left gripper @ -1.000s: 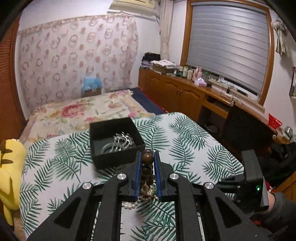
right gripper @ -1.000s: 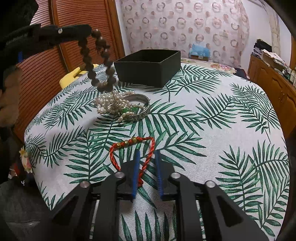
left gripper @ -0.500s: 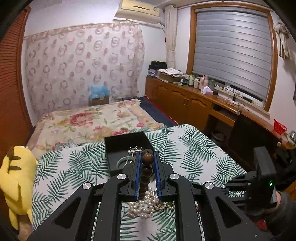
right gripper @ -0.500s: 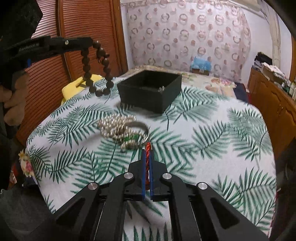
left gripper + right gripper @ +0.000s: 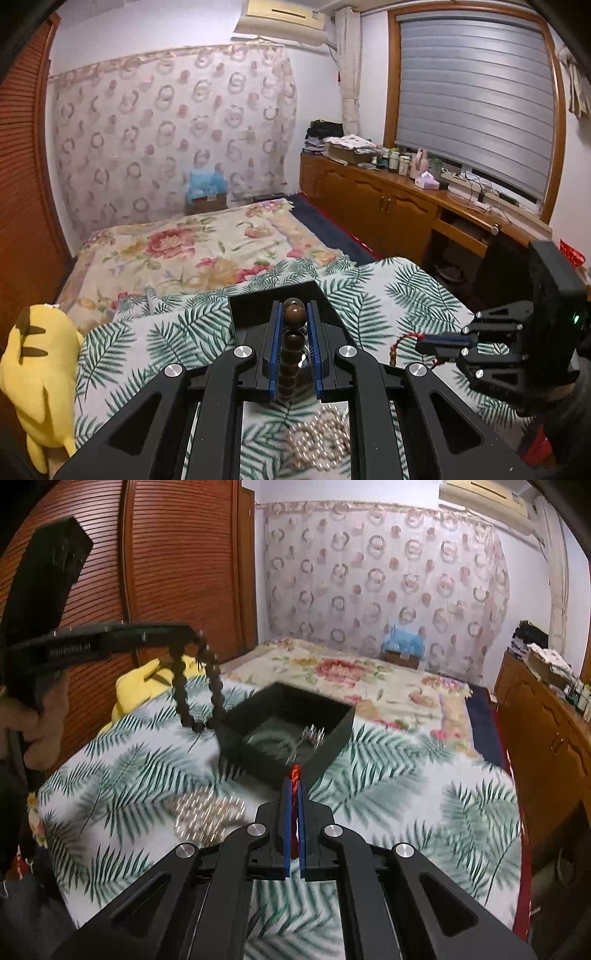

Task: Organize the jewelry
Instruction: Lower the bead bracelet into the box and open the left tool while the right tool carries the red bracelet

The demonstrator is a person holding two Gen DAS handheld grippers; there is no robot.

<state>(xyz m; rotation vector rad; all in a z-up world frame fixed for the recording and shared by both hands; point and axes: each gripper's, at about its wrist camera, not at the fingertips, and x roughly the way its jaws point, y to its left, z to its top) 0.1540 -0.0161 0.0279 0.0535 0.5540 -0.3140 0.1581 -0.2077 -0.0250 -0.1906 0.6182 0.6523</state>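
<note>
- Two grippers are up over the bench, which wears a cloth printed with green palm leaves.
- Our left gripper has its jaws closed most of the way on a string of brown wooden beads; the top bead sits between the blue pads and the rest runs down between the fingers.
- From the right wrist view, those beads hang as a loop from the left gripper, clear of the cloth and just to the left of the black box.
- Our right gripper has its jaws nearly together, pinching a red cord bracelet, whose tip pokes out above the blue pads.
- From the left wrist view, the right gripper comes in from the right, and the red cord bracelet droops off its tip above the cloth.
- We see the black box open on top, sitting on the bench ahead of both grippers, with silver jewellery lying inside; its exact shape is blurred.
- Loose pearls lie in a heap on the cloth, below our left gripper and nearer than the box.
- At the left edge of the bench sits a yellow plush toy, and a bed with a flowered cover lies beyond the bench.
</note>
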